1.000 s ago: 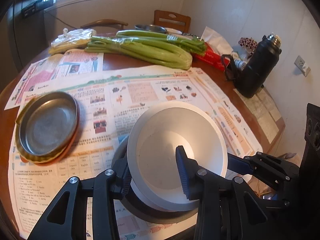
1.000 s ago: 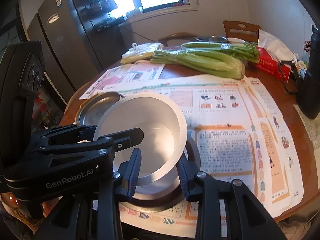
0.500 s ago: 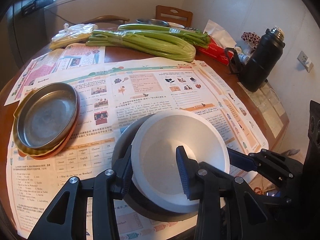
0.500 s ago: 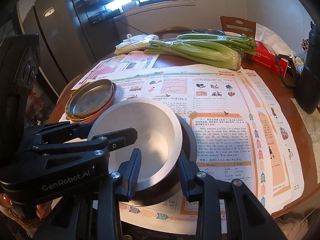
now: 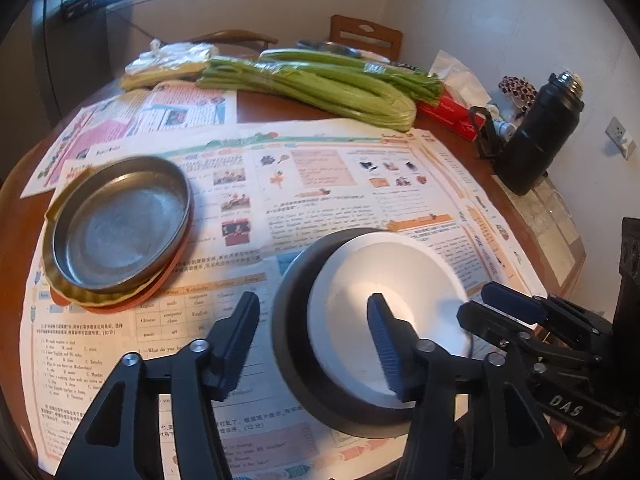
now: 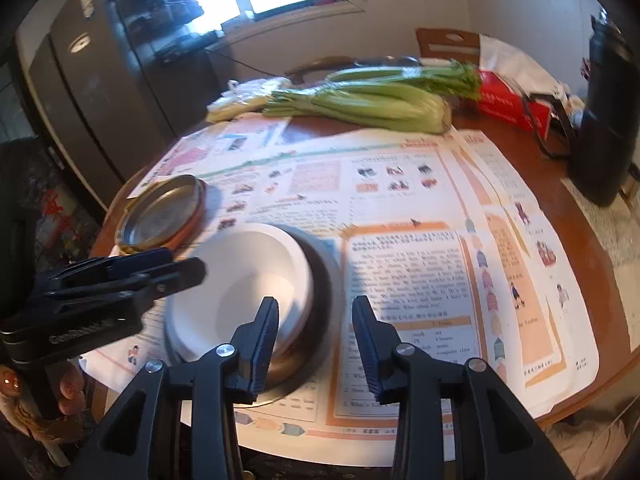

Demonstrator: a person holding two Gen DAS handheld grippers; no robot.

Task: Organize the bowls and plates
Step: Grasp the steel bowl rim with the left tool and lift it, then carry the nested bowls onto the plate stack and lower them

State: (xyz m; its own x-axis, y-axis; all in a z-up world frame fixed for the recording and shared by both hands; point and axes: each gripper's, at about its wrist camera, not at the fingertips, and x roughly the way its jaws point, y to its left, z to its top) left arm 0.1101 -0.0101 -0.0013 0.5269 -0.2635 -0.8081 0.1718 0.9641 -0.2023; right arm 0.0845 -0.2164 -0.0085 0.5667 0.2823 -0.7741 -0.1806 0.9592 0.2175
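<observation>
My left gripper (image 5: 314, 346) and right gripper (image 6: 316, 340) have just been opening, jaws apart astride the white bowl (image 5: 384, 320), seemingly nested in a dark bowl (image 5: 296, 320) on the newspaper-covered table (image 5: 256, 100).

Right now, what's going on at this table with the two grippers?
A person holding two grippers has set a white bowl inside a dark metal bowl on the newspaper-covered table. The jaws of both the left gripper and the right gripper have just been opening and now stand clear of the rims. A stack of plates sits further left.
</observation>
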